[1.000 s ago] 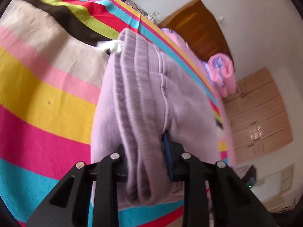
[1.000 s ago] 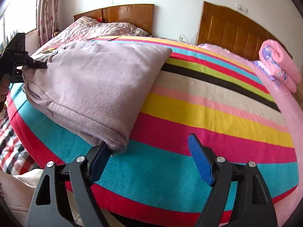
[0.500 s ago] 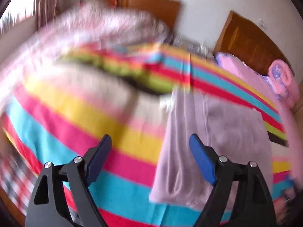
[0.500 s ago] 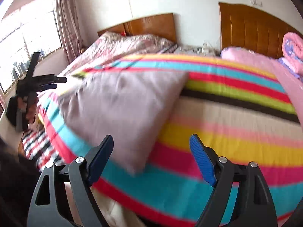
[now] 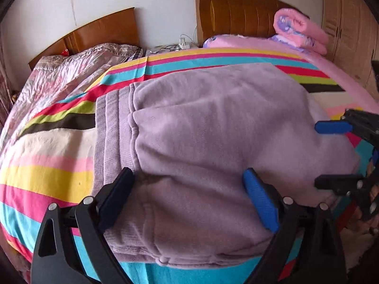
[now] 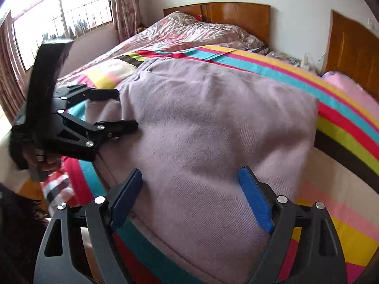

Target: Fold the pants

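Note:
The lilac pants lie folded in a thick pad on the striped bedspread, waistband to the left. My left gripper hovers over their near edge with its jaws opening wide. The cloth lies under the gap and neither pad presses on it. From the right wrist view the same gripper sits at the pants' left edge in a hand. My right gripper hangs over the near right part of the pants, jaws also opening, gripping nothing. It shows again, the right gripper, at the pants' right end.
A second bed with a floral quilt adjoins on the far left, under a window. A rolled pink blanket lies by the wooden headboard. A wardrobe stands at the right. Striped bedspread lies bare around the pants.
My left gripper has let go of the pants' folded edge and opened wide, then swung round to face the pants. The right gripper has moved over the pants.

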A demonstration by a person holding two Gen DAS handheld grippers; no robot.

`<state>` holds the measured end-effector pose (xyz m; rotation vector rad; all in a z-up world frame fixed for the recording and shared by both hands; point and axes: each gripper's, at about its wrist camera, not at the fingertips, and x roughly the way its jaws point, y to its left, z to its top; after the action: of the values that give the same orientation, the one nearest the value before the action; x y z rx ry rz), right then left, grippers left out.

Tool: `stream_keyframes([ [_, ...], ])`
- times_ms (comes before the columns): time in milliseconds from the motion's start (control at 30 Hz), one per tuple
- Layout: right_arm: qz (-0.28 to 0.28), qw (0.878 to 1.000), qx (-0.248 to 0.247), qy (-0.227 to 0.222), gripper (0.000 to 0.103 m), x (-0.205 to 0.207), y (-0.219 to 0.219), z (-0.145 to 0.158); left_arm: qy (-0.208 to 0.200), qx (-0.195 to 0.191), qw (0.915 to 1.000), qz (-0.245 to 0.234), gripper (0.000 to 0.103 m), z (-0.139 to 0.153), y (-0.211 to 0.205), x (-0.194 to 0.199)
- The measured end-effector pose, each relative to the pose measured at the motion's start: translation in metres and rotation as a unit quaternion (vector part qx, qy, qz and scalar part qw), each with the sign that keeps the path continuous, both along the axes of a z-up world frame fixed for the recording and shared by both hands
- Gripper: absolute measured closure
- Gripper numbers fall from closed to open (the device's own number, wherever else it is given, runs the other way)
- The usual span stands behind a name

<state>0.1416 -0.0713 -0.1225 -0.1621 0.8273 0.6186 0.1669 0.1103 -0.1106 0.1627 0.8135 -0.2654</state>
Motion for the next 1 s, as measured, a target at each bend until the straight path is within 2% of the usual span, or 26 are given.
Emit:
stream_keyframes([
  [100,0.045,0.999,-0.026,0.007,0.021,0.0,0.003,0.011,-0.003,-0.001,1.0,-0.002,0.002,-0.004,-0.005,0.0],
  [167,0.059,0.998,-0.007,-0.003,0.021,0.008,-0.006,0.027,-0.01,-0.003,0.9999,-0.004,0.001,-0.003,-0.011,0.008],
  [300,0.01,0.999,0.018,-0.035,0.021,0.052,-0.027,0.05,-0.018,-0.015,0.9997,-0.008,0.001,-0.004,-0.008,0.009],
  [367,0.003,0.999,0.034,-0.015,0.021,0.086,-0.032,0.039,-0.018,-0.016,0.9997,-0.007,0.001,-0.004,-0.008,0.009],
  [467,-0.046,0.999,-0.018,-0.007,0.02,0.132,-0.041,0.018,-0.015,-0.018,0.9997,-0.006,0.002,-0.003,-0.007,0.01],
  [533,-0.099,0.995,0.027,0.013,0.02,0.157,-0.06,0.017,-0.015,-0.02,0.9997,-0.006,0.002,-0.003,-0.007,0.009],
  [600,-0.131,0.99,0.043,0.007,0.02,0.162,-0.065,0.026,-0.016,-0.019,0.9997,-0.006,0.002,-0.003,-0.007,0.009],
  [700,-0.082,0.995,0.046,-0.014,0.016,0.155,-0.043,0.037,-0.017,-0.019,0.9997,-0.006,0.001,-0.003,-0.007,0.009],
  [733,-0.052,0.998,0.031,-0.011,0.015,0.153,-0.029,0.034,-0.018,-0.018,0.9997,-0.005,0.001,-0.003,-0.008,0.009],
  [833,-0.016,0.999,-0.021,0.018,0.014,0.164,-0.008,0.014,-0.019,-0.018,0.9997,-0.005,0.001,-0.004,-0.007,0.009],
  [900,-0.034,0.999,-0.02,0.024,0.013,0.175,-0.013,0.006,-0.02,-0.017,0.9996,-0.005,0.001,-0.004,-0.008,0.009],
  [1000,-0.112,0.993,-0.019,0.01,0.013,0.192,-0.029,0.016,-0.021,-0.017,0.9996,-0.005,0.001,-0.004,-0.008,0.009],
])
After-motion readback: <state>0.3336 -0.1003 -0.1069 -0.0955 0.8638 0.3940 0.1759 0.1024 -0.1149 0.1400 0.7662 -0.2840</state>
